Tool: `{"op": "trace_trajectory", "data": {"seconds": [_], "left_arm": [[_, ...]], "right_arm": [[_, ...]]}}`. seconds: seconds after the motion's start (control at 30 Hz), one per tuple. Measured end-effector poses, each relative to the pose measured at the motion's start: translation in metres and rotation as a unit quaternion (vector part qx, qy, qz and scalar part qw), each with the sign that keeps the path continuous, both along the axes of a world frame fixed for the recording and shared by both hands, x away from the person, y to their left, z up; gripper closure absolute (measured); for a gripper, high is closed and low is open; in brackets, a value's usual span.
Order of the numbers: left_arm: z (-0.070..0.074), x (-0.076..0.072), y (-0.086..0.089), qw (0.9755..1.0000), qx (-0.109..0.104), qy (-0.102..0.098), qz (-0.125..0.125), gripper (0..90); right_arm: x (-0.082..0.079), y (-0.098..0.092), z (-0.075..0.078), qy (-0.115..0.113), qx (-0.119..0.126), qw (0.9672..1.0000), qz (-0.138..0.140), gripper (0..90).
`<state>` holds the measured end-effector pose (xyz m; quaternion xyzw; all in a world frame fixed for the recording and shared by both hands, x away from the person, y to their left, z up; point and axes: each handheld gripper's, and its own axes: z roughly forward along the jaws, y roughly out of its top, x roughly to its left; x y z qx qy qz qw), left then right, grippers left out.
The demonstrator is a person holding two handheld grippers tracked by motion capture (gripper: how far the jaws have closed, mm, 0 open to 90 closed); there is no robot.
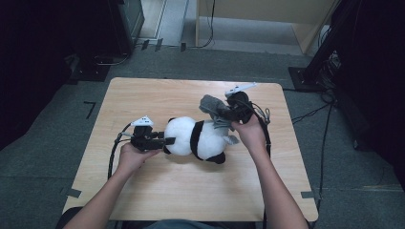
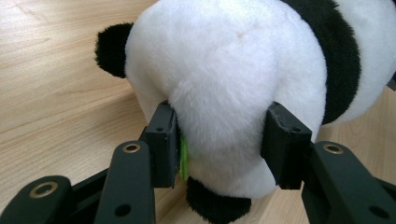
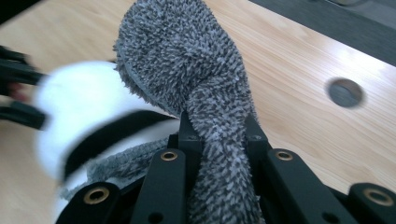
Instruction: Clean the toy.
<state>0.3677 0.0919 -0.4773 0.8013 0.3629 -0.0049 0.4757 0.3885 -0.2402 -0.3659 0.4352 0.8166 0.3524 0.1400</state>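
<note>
Panda plush (image 1: 196, 138) lies mid-table, its white rear pinched by the left gripper (image 1: 165, 141). Right gripper (image 1: 224, 114) clamps a grey cloth (image 1: 212, 106) just right of it.

Setting read as a lab or recording room, not a home. A bare light-wood table (image 1: 143, 191) stood on grey carpet (image 1: 43, 143) with tape marks (image 1: 90, 109) at the left. Black equipment stands (image 1: 329, 43) flanked the far right, cables (image 1: 310, 113) trailed across the floor, and a plain wooden panel (image 1: 267, 12) stood at the far side.
</note>
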Motion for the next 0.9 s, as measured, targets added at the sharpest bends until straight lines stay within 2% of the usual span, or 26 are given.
{"op": "trace_trajectory", "data": {"seconds": [0.17, 0.37, 0.63, 0.73, 0.83, 0.9], "left_arm": [[0.000, 0.000, 0.000, 1.0000, -0.001, 0.000, 0.000, 52.1], [0.000, 0.000, 0.000, 1.0000, -0.001, -0.001, 0.000, 51.9], [0.000, -0.001, 0.001, 1.0000, -0.001, -0.006, -0.002, 50.9], [-0.002, 0.000, 0.001, 1.0000, -0.007, -0.005, -0.002, 49.8], [-0.006, 0.002, 0.002, 0.9998, -0.017, 0.001, -0.011, 45.2], [-0.008, 0.004, 0.003, 0.9996, -0.021, 0.010, -0.017, 38.5]], "right_arm": [[-0.012, 0.028, 0.007, -0.003, 0.016, 0.9994, 0.032, 77.3], [-0.022, 0.061, 0.006, 0.000, 0.009, 0.9974, 0.071, 77.3], [-0.024, 0.101, -0.013, 0.018, -0.001, 0.9944, 0.104, 77.3], [-0.023, 0.110, -0.024, 0.026, -0.028, 0.9938, 0.104, 77.3], [-0.022, 0.113, -0.030, 0.034, -0.034, 0.9932, 0.106, 77.5], [-0.021, 0.113, -0.032, 0.038, -0.034, 0.9926, 0.110, 77.8]]}}
